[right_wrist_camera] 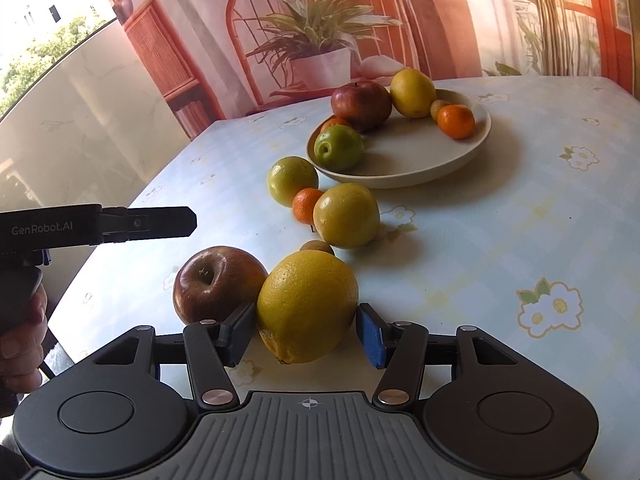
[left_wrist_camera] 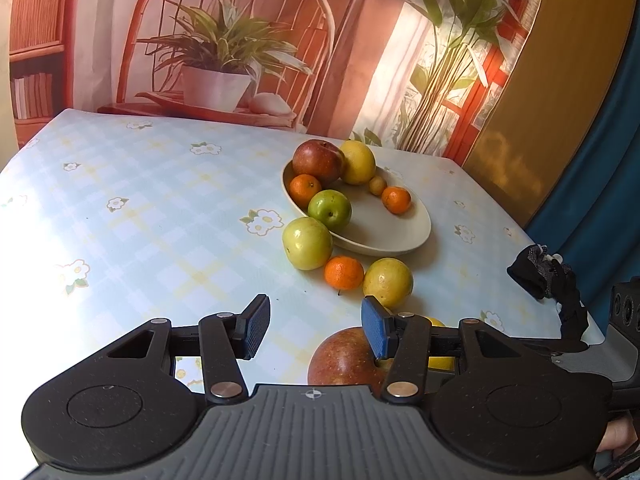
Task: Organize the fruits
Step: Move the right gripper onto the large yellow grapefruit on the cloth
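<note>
Your right gripper (right_wrist_camera: 306, 334) brackets the lemon (right_wrist_camera: 307, 305), jaws open, unclamped, positioned for transfer to the plate (right_wrist_camera: 400, 172). Your left gripper (left_wrist_camera: 315, 326) waits open, empty.

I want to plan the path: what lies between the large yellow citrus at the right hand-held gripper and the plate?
In the right wrist view, a small brownish fruit, then a yellow-green fruit beside a small mandarin, before the plate.

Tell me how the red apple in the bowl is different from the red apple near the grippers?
The bowl apple sits inside the bowl, touching other fruit; the near apple lies on the table beside a big yellow fruit. The near apple tilts its stem dimple toward the camera. Both are dark red.
</note>
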Tool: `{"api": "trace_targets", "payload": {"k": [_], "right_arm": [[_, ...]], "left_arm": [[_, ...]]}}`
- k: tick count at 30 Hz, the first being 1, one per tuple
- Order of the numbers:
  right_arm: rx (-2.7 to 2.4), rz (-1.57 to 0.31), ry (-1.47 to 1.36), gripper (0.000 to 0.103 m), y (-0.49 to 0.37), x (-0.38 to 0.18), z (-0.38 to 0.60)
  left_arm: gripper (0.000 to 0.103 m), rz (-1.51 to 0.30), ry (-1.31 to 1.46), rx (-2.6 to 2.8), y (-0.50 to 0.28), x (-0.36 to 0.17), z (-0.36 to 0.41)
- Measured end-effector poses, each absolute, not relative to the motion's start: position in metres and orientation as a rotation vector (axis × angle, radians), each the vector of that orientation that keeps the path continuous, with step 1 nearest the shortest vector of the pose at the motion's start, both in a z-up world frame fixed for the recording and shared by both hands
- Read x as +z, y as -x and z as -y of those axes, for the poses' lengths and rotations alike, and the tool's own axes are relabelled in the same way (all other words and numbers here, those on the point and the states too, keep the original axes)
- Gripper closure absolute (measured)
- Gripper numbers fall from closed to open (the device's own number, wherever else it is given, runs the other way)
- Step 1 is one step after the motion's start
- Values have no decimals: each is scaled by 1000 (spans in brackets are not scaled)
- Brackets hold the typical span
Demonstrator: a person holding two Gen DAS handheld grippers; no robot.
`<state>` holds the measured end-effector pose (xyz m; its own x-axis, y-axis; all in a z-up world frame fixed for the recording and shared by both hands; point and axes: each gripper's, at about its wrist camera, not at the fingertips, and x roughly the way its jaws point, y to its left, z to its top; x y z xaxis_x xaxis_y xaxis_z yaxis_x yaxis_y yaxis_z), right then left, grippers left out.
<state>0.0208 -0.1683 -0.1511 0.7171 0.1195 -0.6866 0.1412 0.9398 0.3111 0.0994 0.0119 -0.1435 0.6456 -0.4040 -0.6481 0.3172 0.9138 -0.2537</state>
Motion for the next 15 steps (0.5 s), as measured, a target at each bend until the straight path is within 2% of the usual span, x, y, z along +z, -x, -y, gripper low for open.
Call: {"api": "trace_targets", "payload": {"k": [15], "right_arm": [[-87,-735,-130,53,-26,-147,193]], "left_arm": [[50,-791,121,-427,-113,-141,1]]}}
